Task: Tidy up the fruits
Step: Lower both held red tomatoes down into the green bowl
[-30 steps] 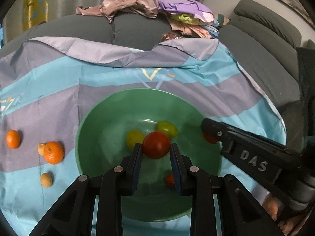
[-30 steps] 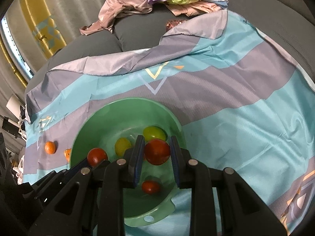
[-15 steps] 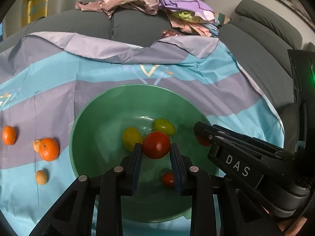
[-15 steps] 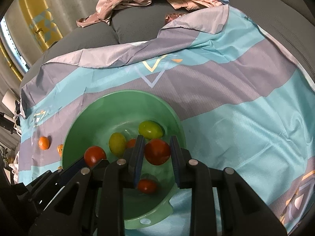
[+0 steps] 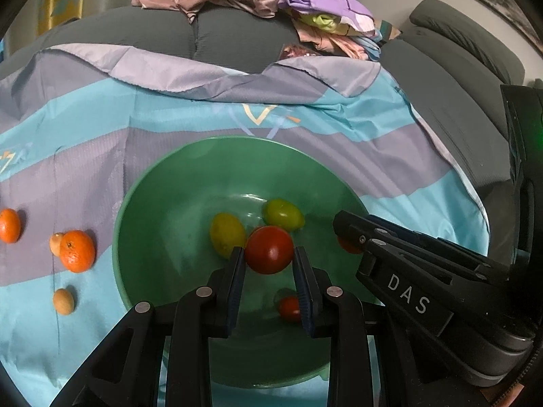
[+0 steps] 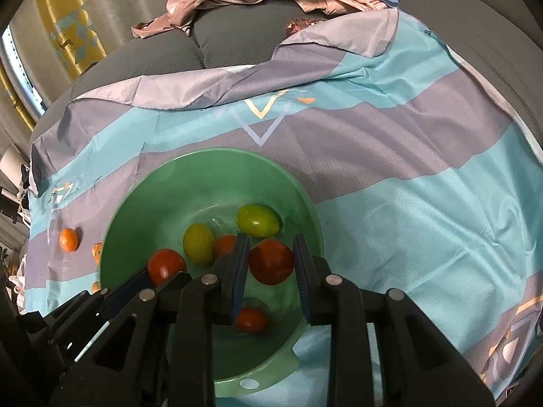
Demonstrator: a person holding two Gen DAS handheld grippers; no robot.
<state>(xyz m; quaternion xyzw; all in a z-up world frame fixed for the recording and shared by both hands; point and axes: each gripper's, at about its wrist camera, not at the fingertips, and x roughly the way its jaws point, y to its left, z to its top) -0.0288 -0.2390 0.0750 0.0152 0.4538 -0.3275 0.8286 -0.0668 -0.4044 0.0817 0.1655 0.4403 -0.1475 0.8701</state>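
Note:
A green bowl [image 5: 163, 210] sits on a blue and purple cloth; it also shows in the right wrist view [image 6: 142, 203]. My left gripper [image 5: 269, 259] is shut on a red tomato [image 5: 269, 249] above the bowl. My right gripper [image 6: 270, 263] is shut on another red tomato [image 6: 271, 262] over the bowl's right side. Inside the bowl lie two yellow-green fruits [image 5: 226, 234] [image 5: 284, 214] and a small red tomato [image 5: 288, 308]. The right gripper [image 5: 346, 234] reaches into the left wrist view from the right.
On the cloth left of the bowl lie two mandarins [image 5: 77, 251] [image 5: 9, 225] and two small tan fruits [image 5: 63, 301] [image 5: 55, 242]. A grey sofa [image 5: 237, 37] with a heap of clothes [image 5: 288, 3] stands behind. The cloth's edge [image 6: 502, 108] falls off at the right.
Both grippers have sunk a little closer to the bowl, each still holding its tomato. The right gripper has come further into the left wrist view.

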